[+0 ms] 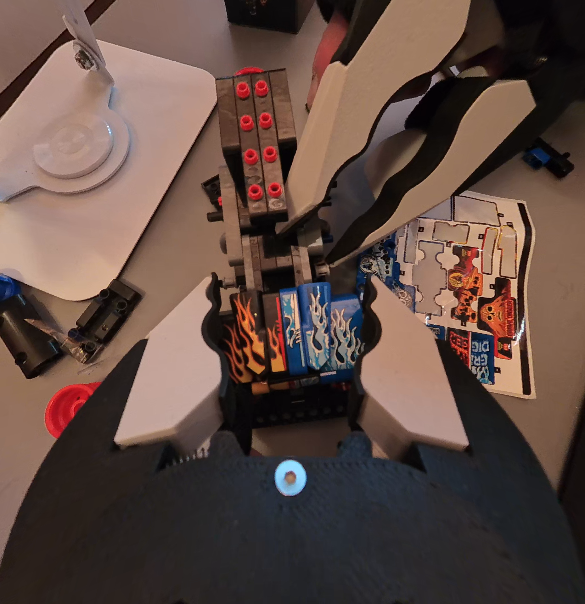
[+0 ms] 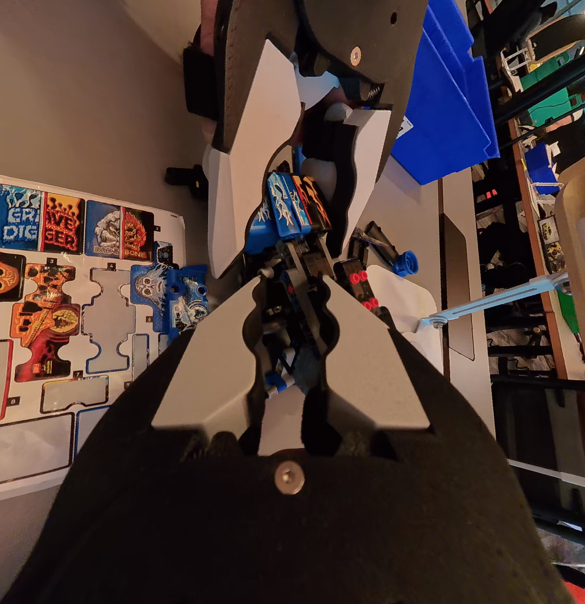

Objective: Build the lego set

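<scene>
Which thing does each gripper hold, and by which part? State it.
Both hold the lego model. The left gripper clamps its flame-stickered end; the right gripper grips the grey-and-black middle frame.

A plain grey counter (image 1: pixel 173 248) fills both views under dim, warm light. Along the right edge of the right wrist view, blue plastic bins (image 2: pixel 448 108) sit before dark, cluttered shelving (image 2: pixel 526 261).

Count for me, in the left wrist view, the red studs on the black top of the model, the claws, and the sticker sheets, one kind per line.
red studs: 8
claws: 2, the left claw and the right claw, both shut on the lego model
sticker sheet: 1
Total: 11
</scene>
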The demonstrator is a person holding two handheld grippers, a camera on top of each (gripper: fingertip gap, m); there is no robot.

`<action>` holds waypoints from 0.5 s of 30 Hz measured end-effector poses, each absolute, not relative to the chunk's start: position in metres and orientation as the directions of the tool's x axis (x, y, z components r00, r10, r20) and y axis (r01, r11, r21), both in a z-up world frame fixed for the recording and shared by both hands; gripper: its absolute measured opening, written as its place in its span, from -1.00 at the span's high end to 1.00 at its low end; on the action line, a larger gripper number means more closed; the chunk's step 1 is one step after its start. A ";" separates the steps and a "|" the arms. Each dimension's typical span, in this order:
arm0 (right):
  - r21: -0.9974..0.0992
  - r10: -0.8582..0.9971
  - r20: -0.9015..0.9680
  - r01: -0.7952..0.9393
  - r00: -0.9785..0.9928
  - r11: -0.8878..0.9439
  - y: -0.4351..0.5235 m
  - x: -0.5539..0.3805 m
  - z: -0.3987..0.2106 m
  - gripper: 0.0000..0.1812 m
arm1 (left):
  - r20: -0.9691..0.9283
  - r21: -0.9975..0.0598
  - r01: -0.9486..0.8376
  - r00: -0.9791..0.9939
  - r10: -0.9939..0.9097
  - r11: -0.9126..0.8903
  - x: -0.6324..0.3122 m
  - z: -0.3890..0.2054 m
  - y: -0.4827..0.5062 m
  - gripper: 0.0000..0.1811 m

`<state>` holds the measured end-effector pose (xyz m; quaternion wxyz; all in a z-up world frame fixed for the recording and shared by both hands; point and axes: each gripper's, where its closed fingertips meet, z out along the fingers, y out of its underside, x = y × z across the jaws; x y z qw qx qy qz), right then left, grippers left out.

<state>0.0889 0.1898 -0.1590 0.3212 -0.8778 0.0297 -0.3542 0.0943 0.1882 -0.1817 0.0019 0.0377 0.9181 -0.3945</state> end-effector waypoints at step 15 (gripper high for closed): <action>-0.563 -0.263 0.630 0.196 0.730 -0.803 0.190 0.090 -0.159 0.69 | -0.032 -0.717 0.059 -0.998 0.052 0.695 0.095 -0.183 0.188 0.04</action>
